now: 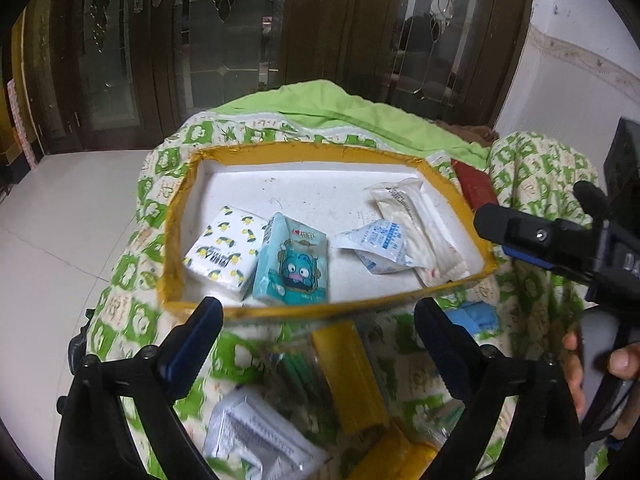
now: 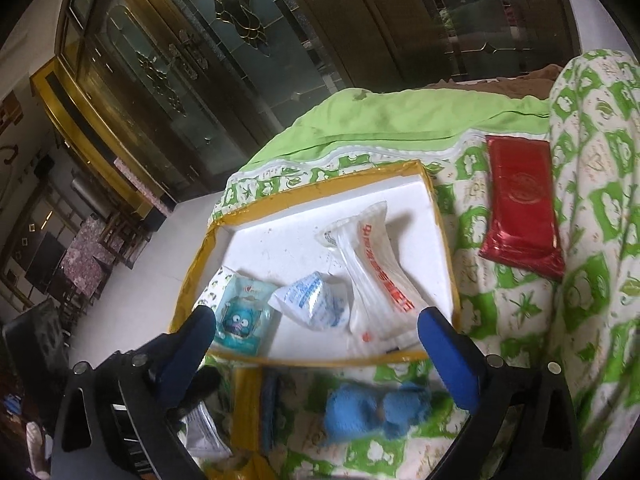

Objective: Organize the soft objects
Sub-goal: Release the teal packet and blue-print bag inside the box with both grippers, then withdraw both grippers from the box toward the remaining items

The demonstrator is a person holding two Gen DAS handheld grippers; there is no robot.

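A shallow white tray with a yellow rim point(image 1: 180, 216) point(image 2: 444, 240) lies on a green-patterned quilt. In it are a lemon-print tissue pack point(image 1: 224, 256), a teal cartoon tissue pack point(image 1: 292, 268) point(image 2: 240, 324), a small blue-printed pouch point(image 1: 376, 248) point(image 2: 316, 300) and a long white packet point(image 1: 416, 224) point(image 2: 376, 272). My left gripper point(image 1: 320, 316) is open and empty above a yellow packet point(image 1: 348, 376) and a white printed packet point(image 1: 256, 436). My right gripper point(image 2: 316, 320) is open and empty above a blue cloth point(image 2: 372, 408); it also shows in the left wrist view point(image 1: 532, 228).
A red packet point(image 2: 520, 216) point(image 1: 476, 186) lies on the quilt right of the tray. A bag of green sticks point(image 1: 296, 372) lies beside the yellow packet. The quilt point(image 2: 600, 200) rises in a fold at right. Tiled floor and dark glass cabinets stand behind.
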